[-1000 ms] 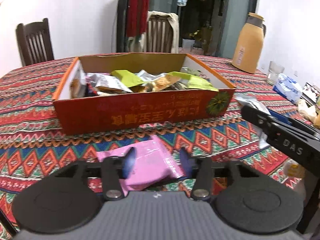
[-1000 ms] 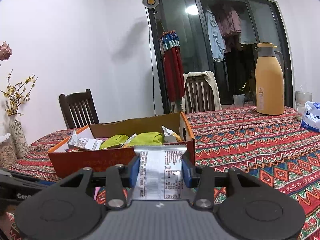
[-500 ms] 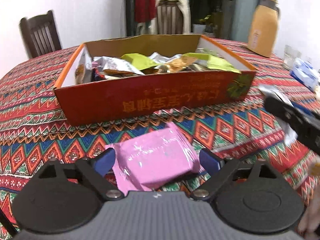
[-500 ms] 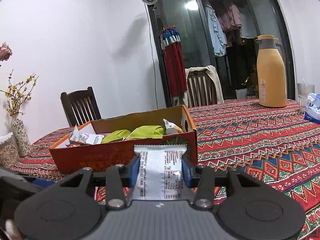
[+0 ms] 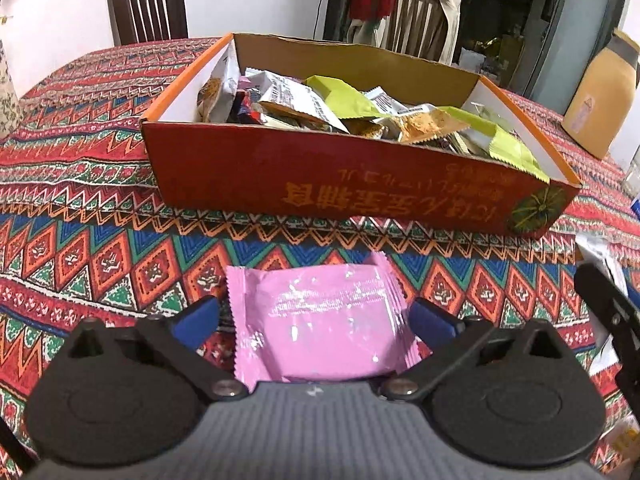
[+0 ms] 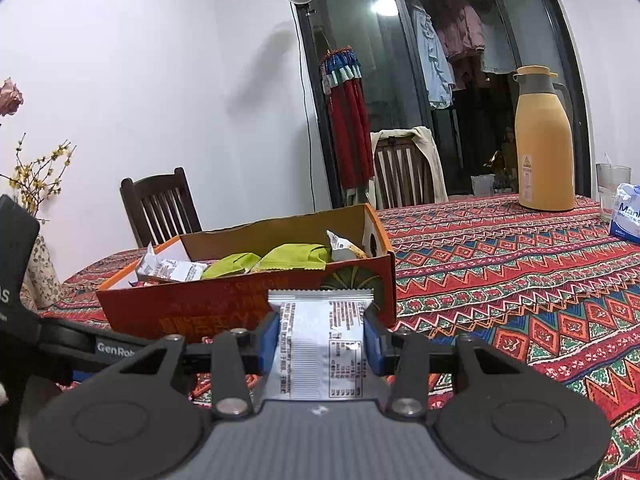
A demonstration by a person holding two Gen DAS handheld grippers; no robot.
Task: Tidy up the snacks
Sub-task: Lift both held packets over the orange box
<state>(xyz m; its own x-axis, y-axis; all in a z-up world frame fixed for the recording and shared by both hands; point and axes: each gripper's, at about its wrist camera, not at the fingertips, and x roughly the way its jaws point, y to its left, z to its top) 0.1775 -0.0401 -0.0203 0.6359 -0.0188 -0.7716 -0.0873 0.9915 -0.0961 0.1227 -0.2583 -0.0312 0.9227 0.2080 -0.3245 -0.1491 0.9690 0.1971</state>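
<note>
Snacks: pink packet [image 5: 320, 320] flat on worktop [image 5: 80, 248], between the blue pads of left hand-held gripper [image 5: 316, 320], jaws opening, spread wide. Pads [image 5: 196, 318] clear of the packet's edges on both sides, small gaps showing. Packet at 6 o'clock from red cardboard box [image 5: 352, 180], near its front wall but apart from it.

Box open-topped, heaped with wrapped snacks: green packets [image 5: 344, 98], a white printed one [image 5: 292, 96], a clear one with brownish filling [image 5: 424, 124]. Packets piled loosely, some leaning on the left inner wall.

Silver-white packet [image 6: 320, 344] clamped in right hand-held gripper [image 6: 320, 340], jaws narrow, blue pads [image 6: 270, 340] pressing its two side edges. Packet upright, printed back facing the camera, held above the patterned cloth at 6 o'clock from the box's near right corner.

Part of the right hand-held gripper visible at 3 o'clock in the left wrist view; part of the left one at 9 o'clock in the right wrist view.

Yellow thermos [image 6: 544, 144] at 2 o'clock beyond the box, well apart. Tissue pack [image 6: 628, 212] and glass [image 6: 610, 184] at 3 o'clock from the thermos. Dark wooden chair [image 6: 160, 208] at 11 o'clock behind the worktop.
</note>
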